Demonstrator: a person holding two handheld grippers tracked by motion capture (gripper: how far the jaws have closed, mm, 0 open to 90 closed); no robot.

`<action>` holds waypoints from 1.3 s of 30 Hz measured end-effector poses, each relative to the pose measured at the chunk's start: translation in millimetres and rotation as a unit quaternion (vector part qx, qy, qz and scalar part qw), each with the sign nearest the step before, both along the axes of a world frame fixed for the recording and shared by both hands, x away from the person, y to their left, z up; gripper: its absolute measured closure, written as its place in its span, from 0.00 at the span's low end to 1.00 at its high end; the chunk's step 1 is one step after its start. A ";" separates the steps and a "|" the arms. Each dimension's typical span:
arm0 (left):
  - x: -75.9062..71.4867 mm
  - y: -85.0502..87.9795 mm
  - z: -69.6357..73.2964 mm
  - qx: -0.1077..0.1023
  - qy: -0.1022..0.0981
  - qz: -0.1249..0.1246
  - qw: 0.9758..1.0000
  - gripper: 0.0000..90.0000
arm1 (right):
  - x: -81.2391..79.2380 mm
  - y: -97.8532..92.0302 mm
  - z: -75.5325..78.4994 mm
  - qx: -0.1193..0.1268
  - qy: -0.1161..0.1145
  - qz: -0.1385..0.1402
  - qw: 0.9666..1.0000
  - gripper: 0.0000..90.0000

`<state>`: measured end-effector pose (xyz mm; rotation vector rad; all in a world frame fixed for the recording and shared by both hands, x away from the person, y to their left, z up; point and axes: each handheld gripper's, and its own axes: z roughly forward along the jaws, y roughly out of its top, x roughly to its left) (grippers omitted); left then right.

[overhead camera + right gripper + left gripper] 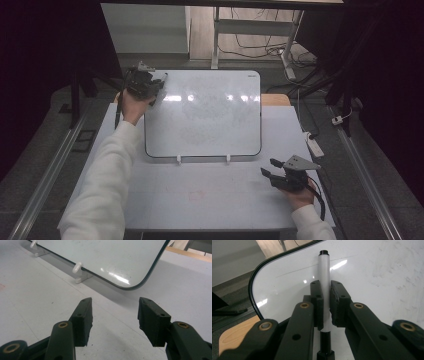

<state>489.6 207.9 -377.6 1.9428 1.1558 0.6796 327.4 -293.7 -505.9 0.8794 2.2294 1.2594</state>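
Up close, left hand-held gripper [326, 302] pinches an unlabelled marker [324, 277]; right hand-held gripper [113, 320] spread.

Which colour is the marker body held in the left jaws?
White marker, black end; left gripper view.

No lettering, label, brand or number is legible anywhere; a small mark at the whiteboard's [202, 114] top right corner is too tiny to read.

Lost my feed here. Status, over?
Left gripper shut on marker, at whiteboard top-left corner. Right gripper open, empty, over table. Nothing in the way.
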 end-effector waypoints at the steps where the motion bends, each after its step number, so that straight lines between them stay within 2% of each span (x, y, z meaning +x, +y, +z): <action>1: 0.2 -0.1 -0.3 0.001 0.000 0.000 1.000 0.90 | 0.0 0.1 -0.1 -0.001 0.000 0.001 1.000 0.50; 5: 0.2 -0.1 -0.9 -0.001 -0.003 -0.001 1.000 0.89 | 0.0 0.6 -0.5 -0.002 -0.001 0.001 1.000 0.50; 8: -1.2 -0.6 0.0 -0.002 -0.007 -0.001 1.000 0.79 | 0.0 0.6 -0.5 -0.002 -0.001 0.002 1.000 0.50; 11: -4.5 -0.2 2.2 -0.003 -0.015 -0.004 1.000 0.77 | 0.0 1.0 -0.7 -0.002 -0.001 0.003 1.000 0.50; 13: -7.2 0.8 4.2 -0.006 -0.019 -0.006 1.000 0.72 | 0.0 1.2 -0.8 -0.002 -0.002 0.003 1.000 0.50; 17: -17.8 2.8 8.7 -0.012 -0.030 -0.014 0.999 0.62 | -0.3 0.8 -0.2 -0.002 -0.002 0.003 1.000 0.50; 21: -35.9 4.4 9.8 -0.027 -0.041 -0.032 0.998 0.55 | -0.5 0.7 0.2 0.000 -0.005 0.003 1.000 0.50; 29: -79.7 8.2 2.7 -0.038 -0.037 -0.074 0.996 0.49 | -0.1 -0.7 0.9 0.000 -0.005 0.011 1.000 0.49; 33: -105.7 11.1 -4.9 -0.036 -0.034 -0.092 0.995 0.45 | 0.1 -1.6 1.2 0.000 -0.007 0.013 1.000 0.48; 39: -140.0 15.6 -23.9 -0.053 -0.022 -0.106 0.993 0.41 | 2.4 -3.6 0.5 0.003 0.000 0.015 1.000 0.46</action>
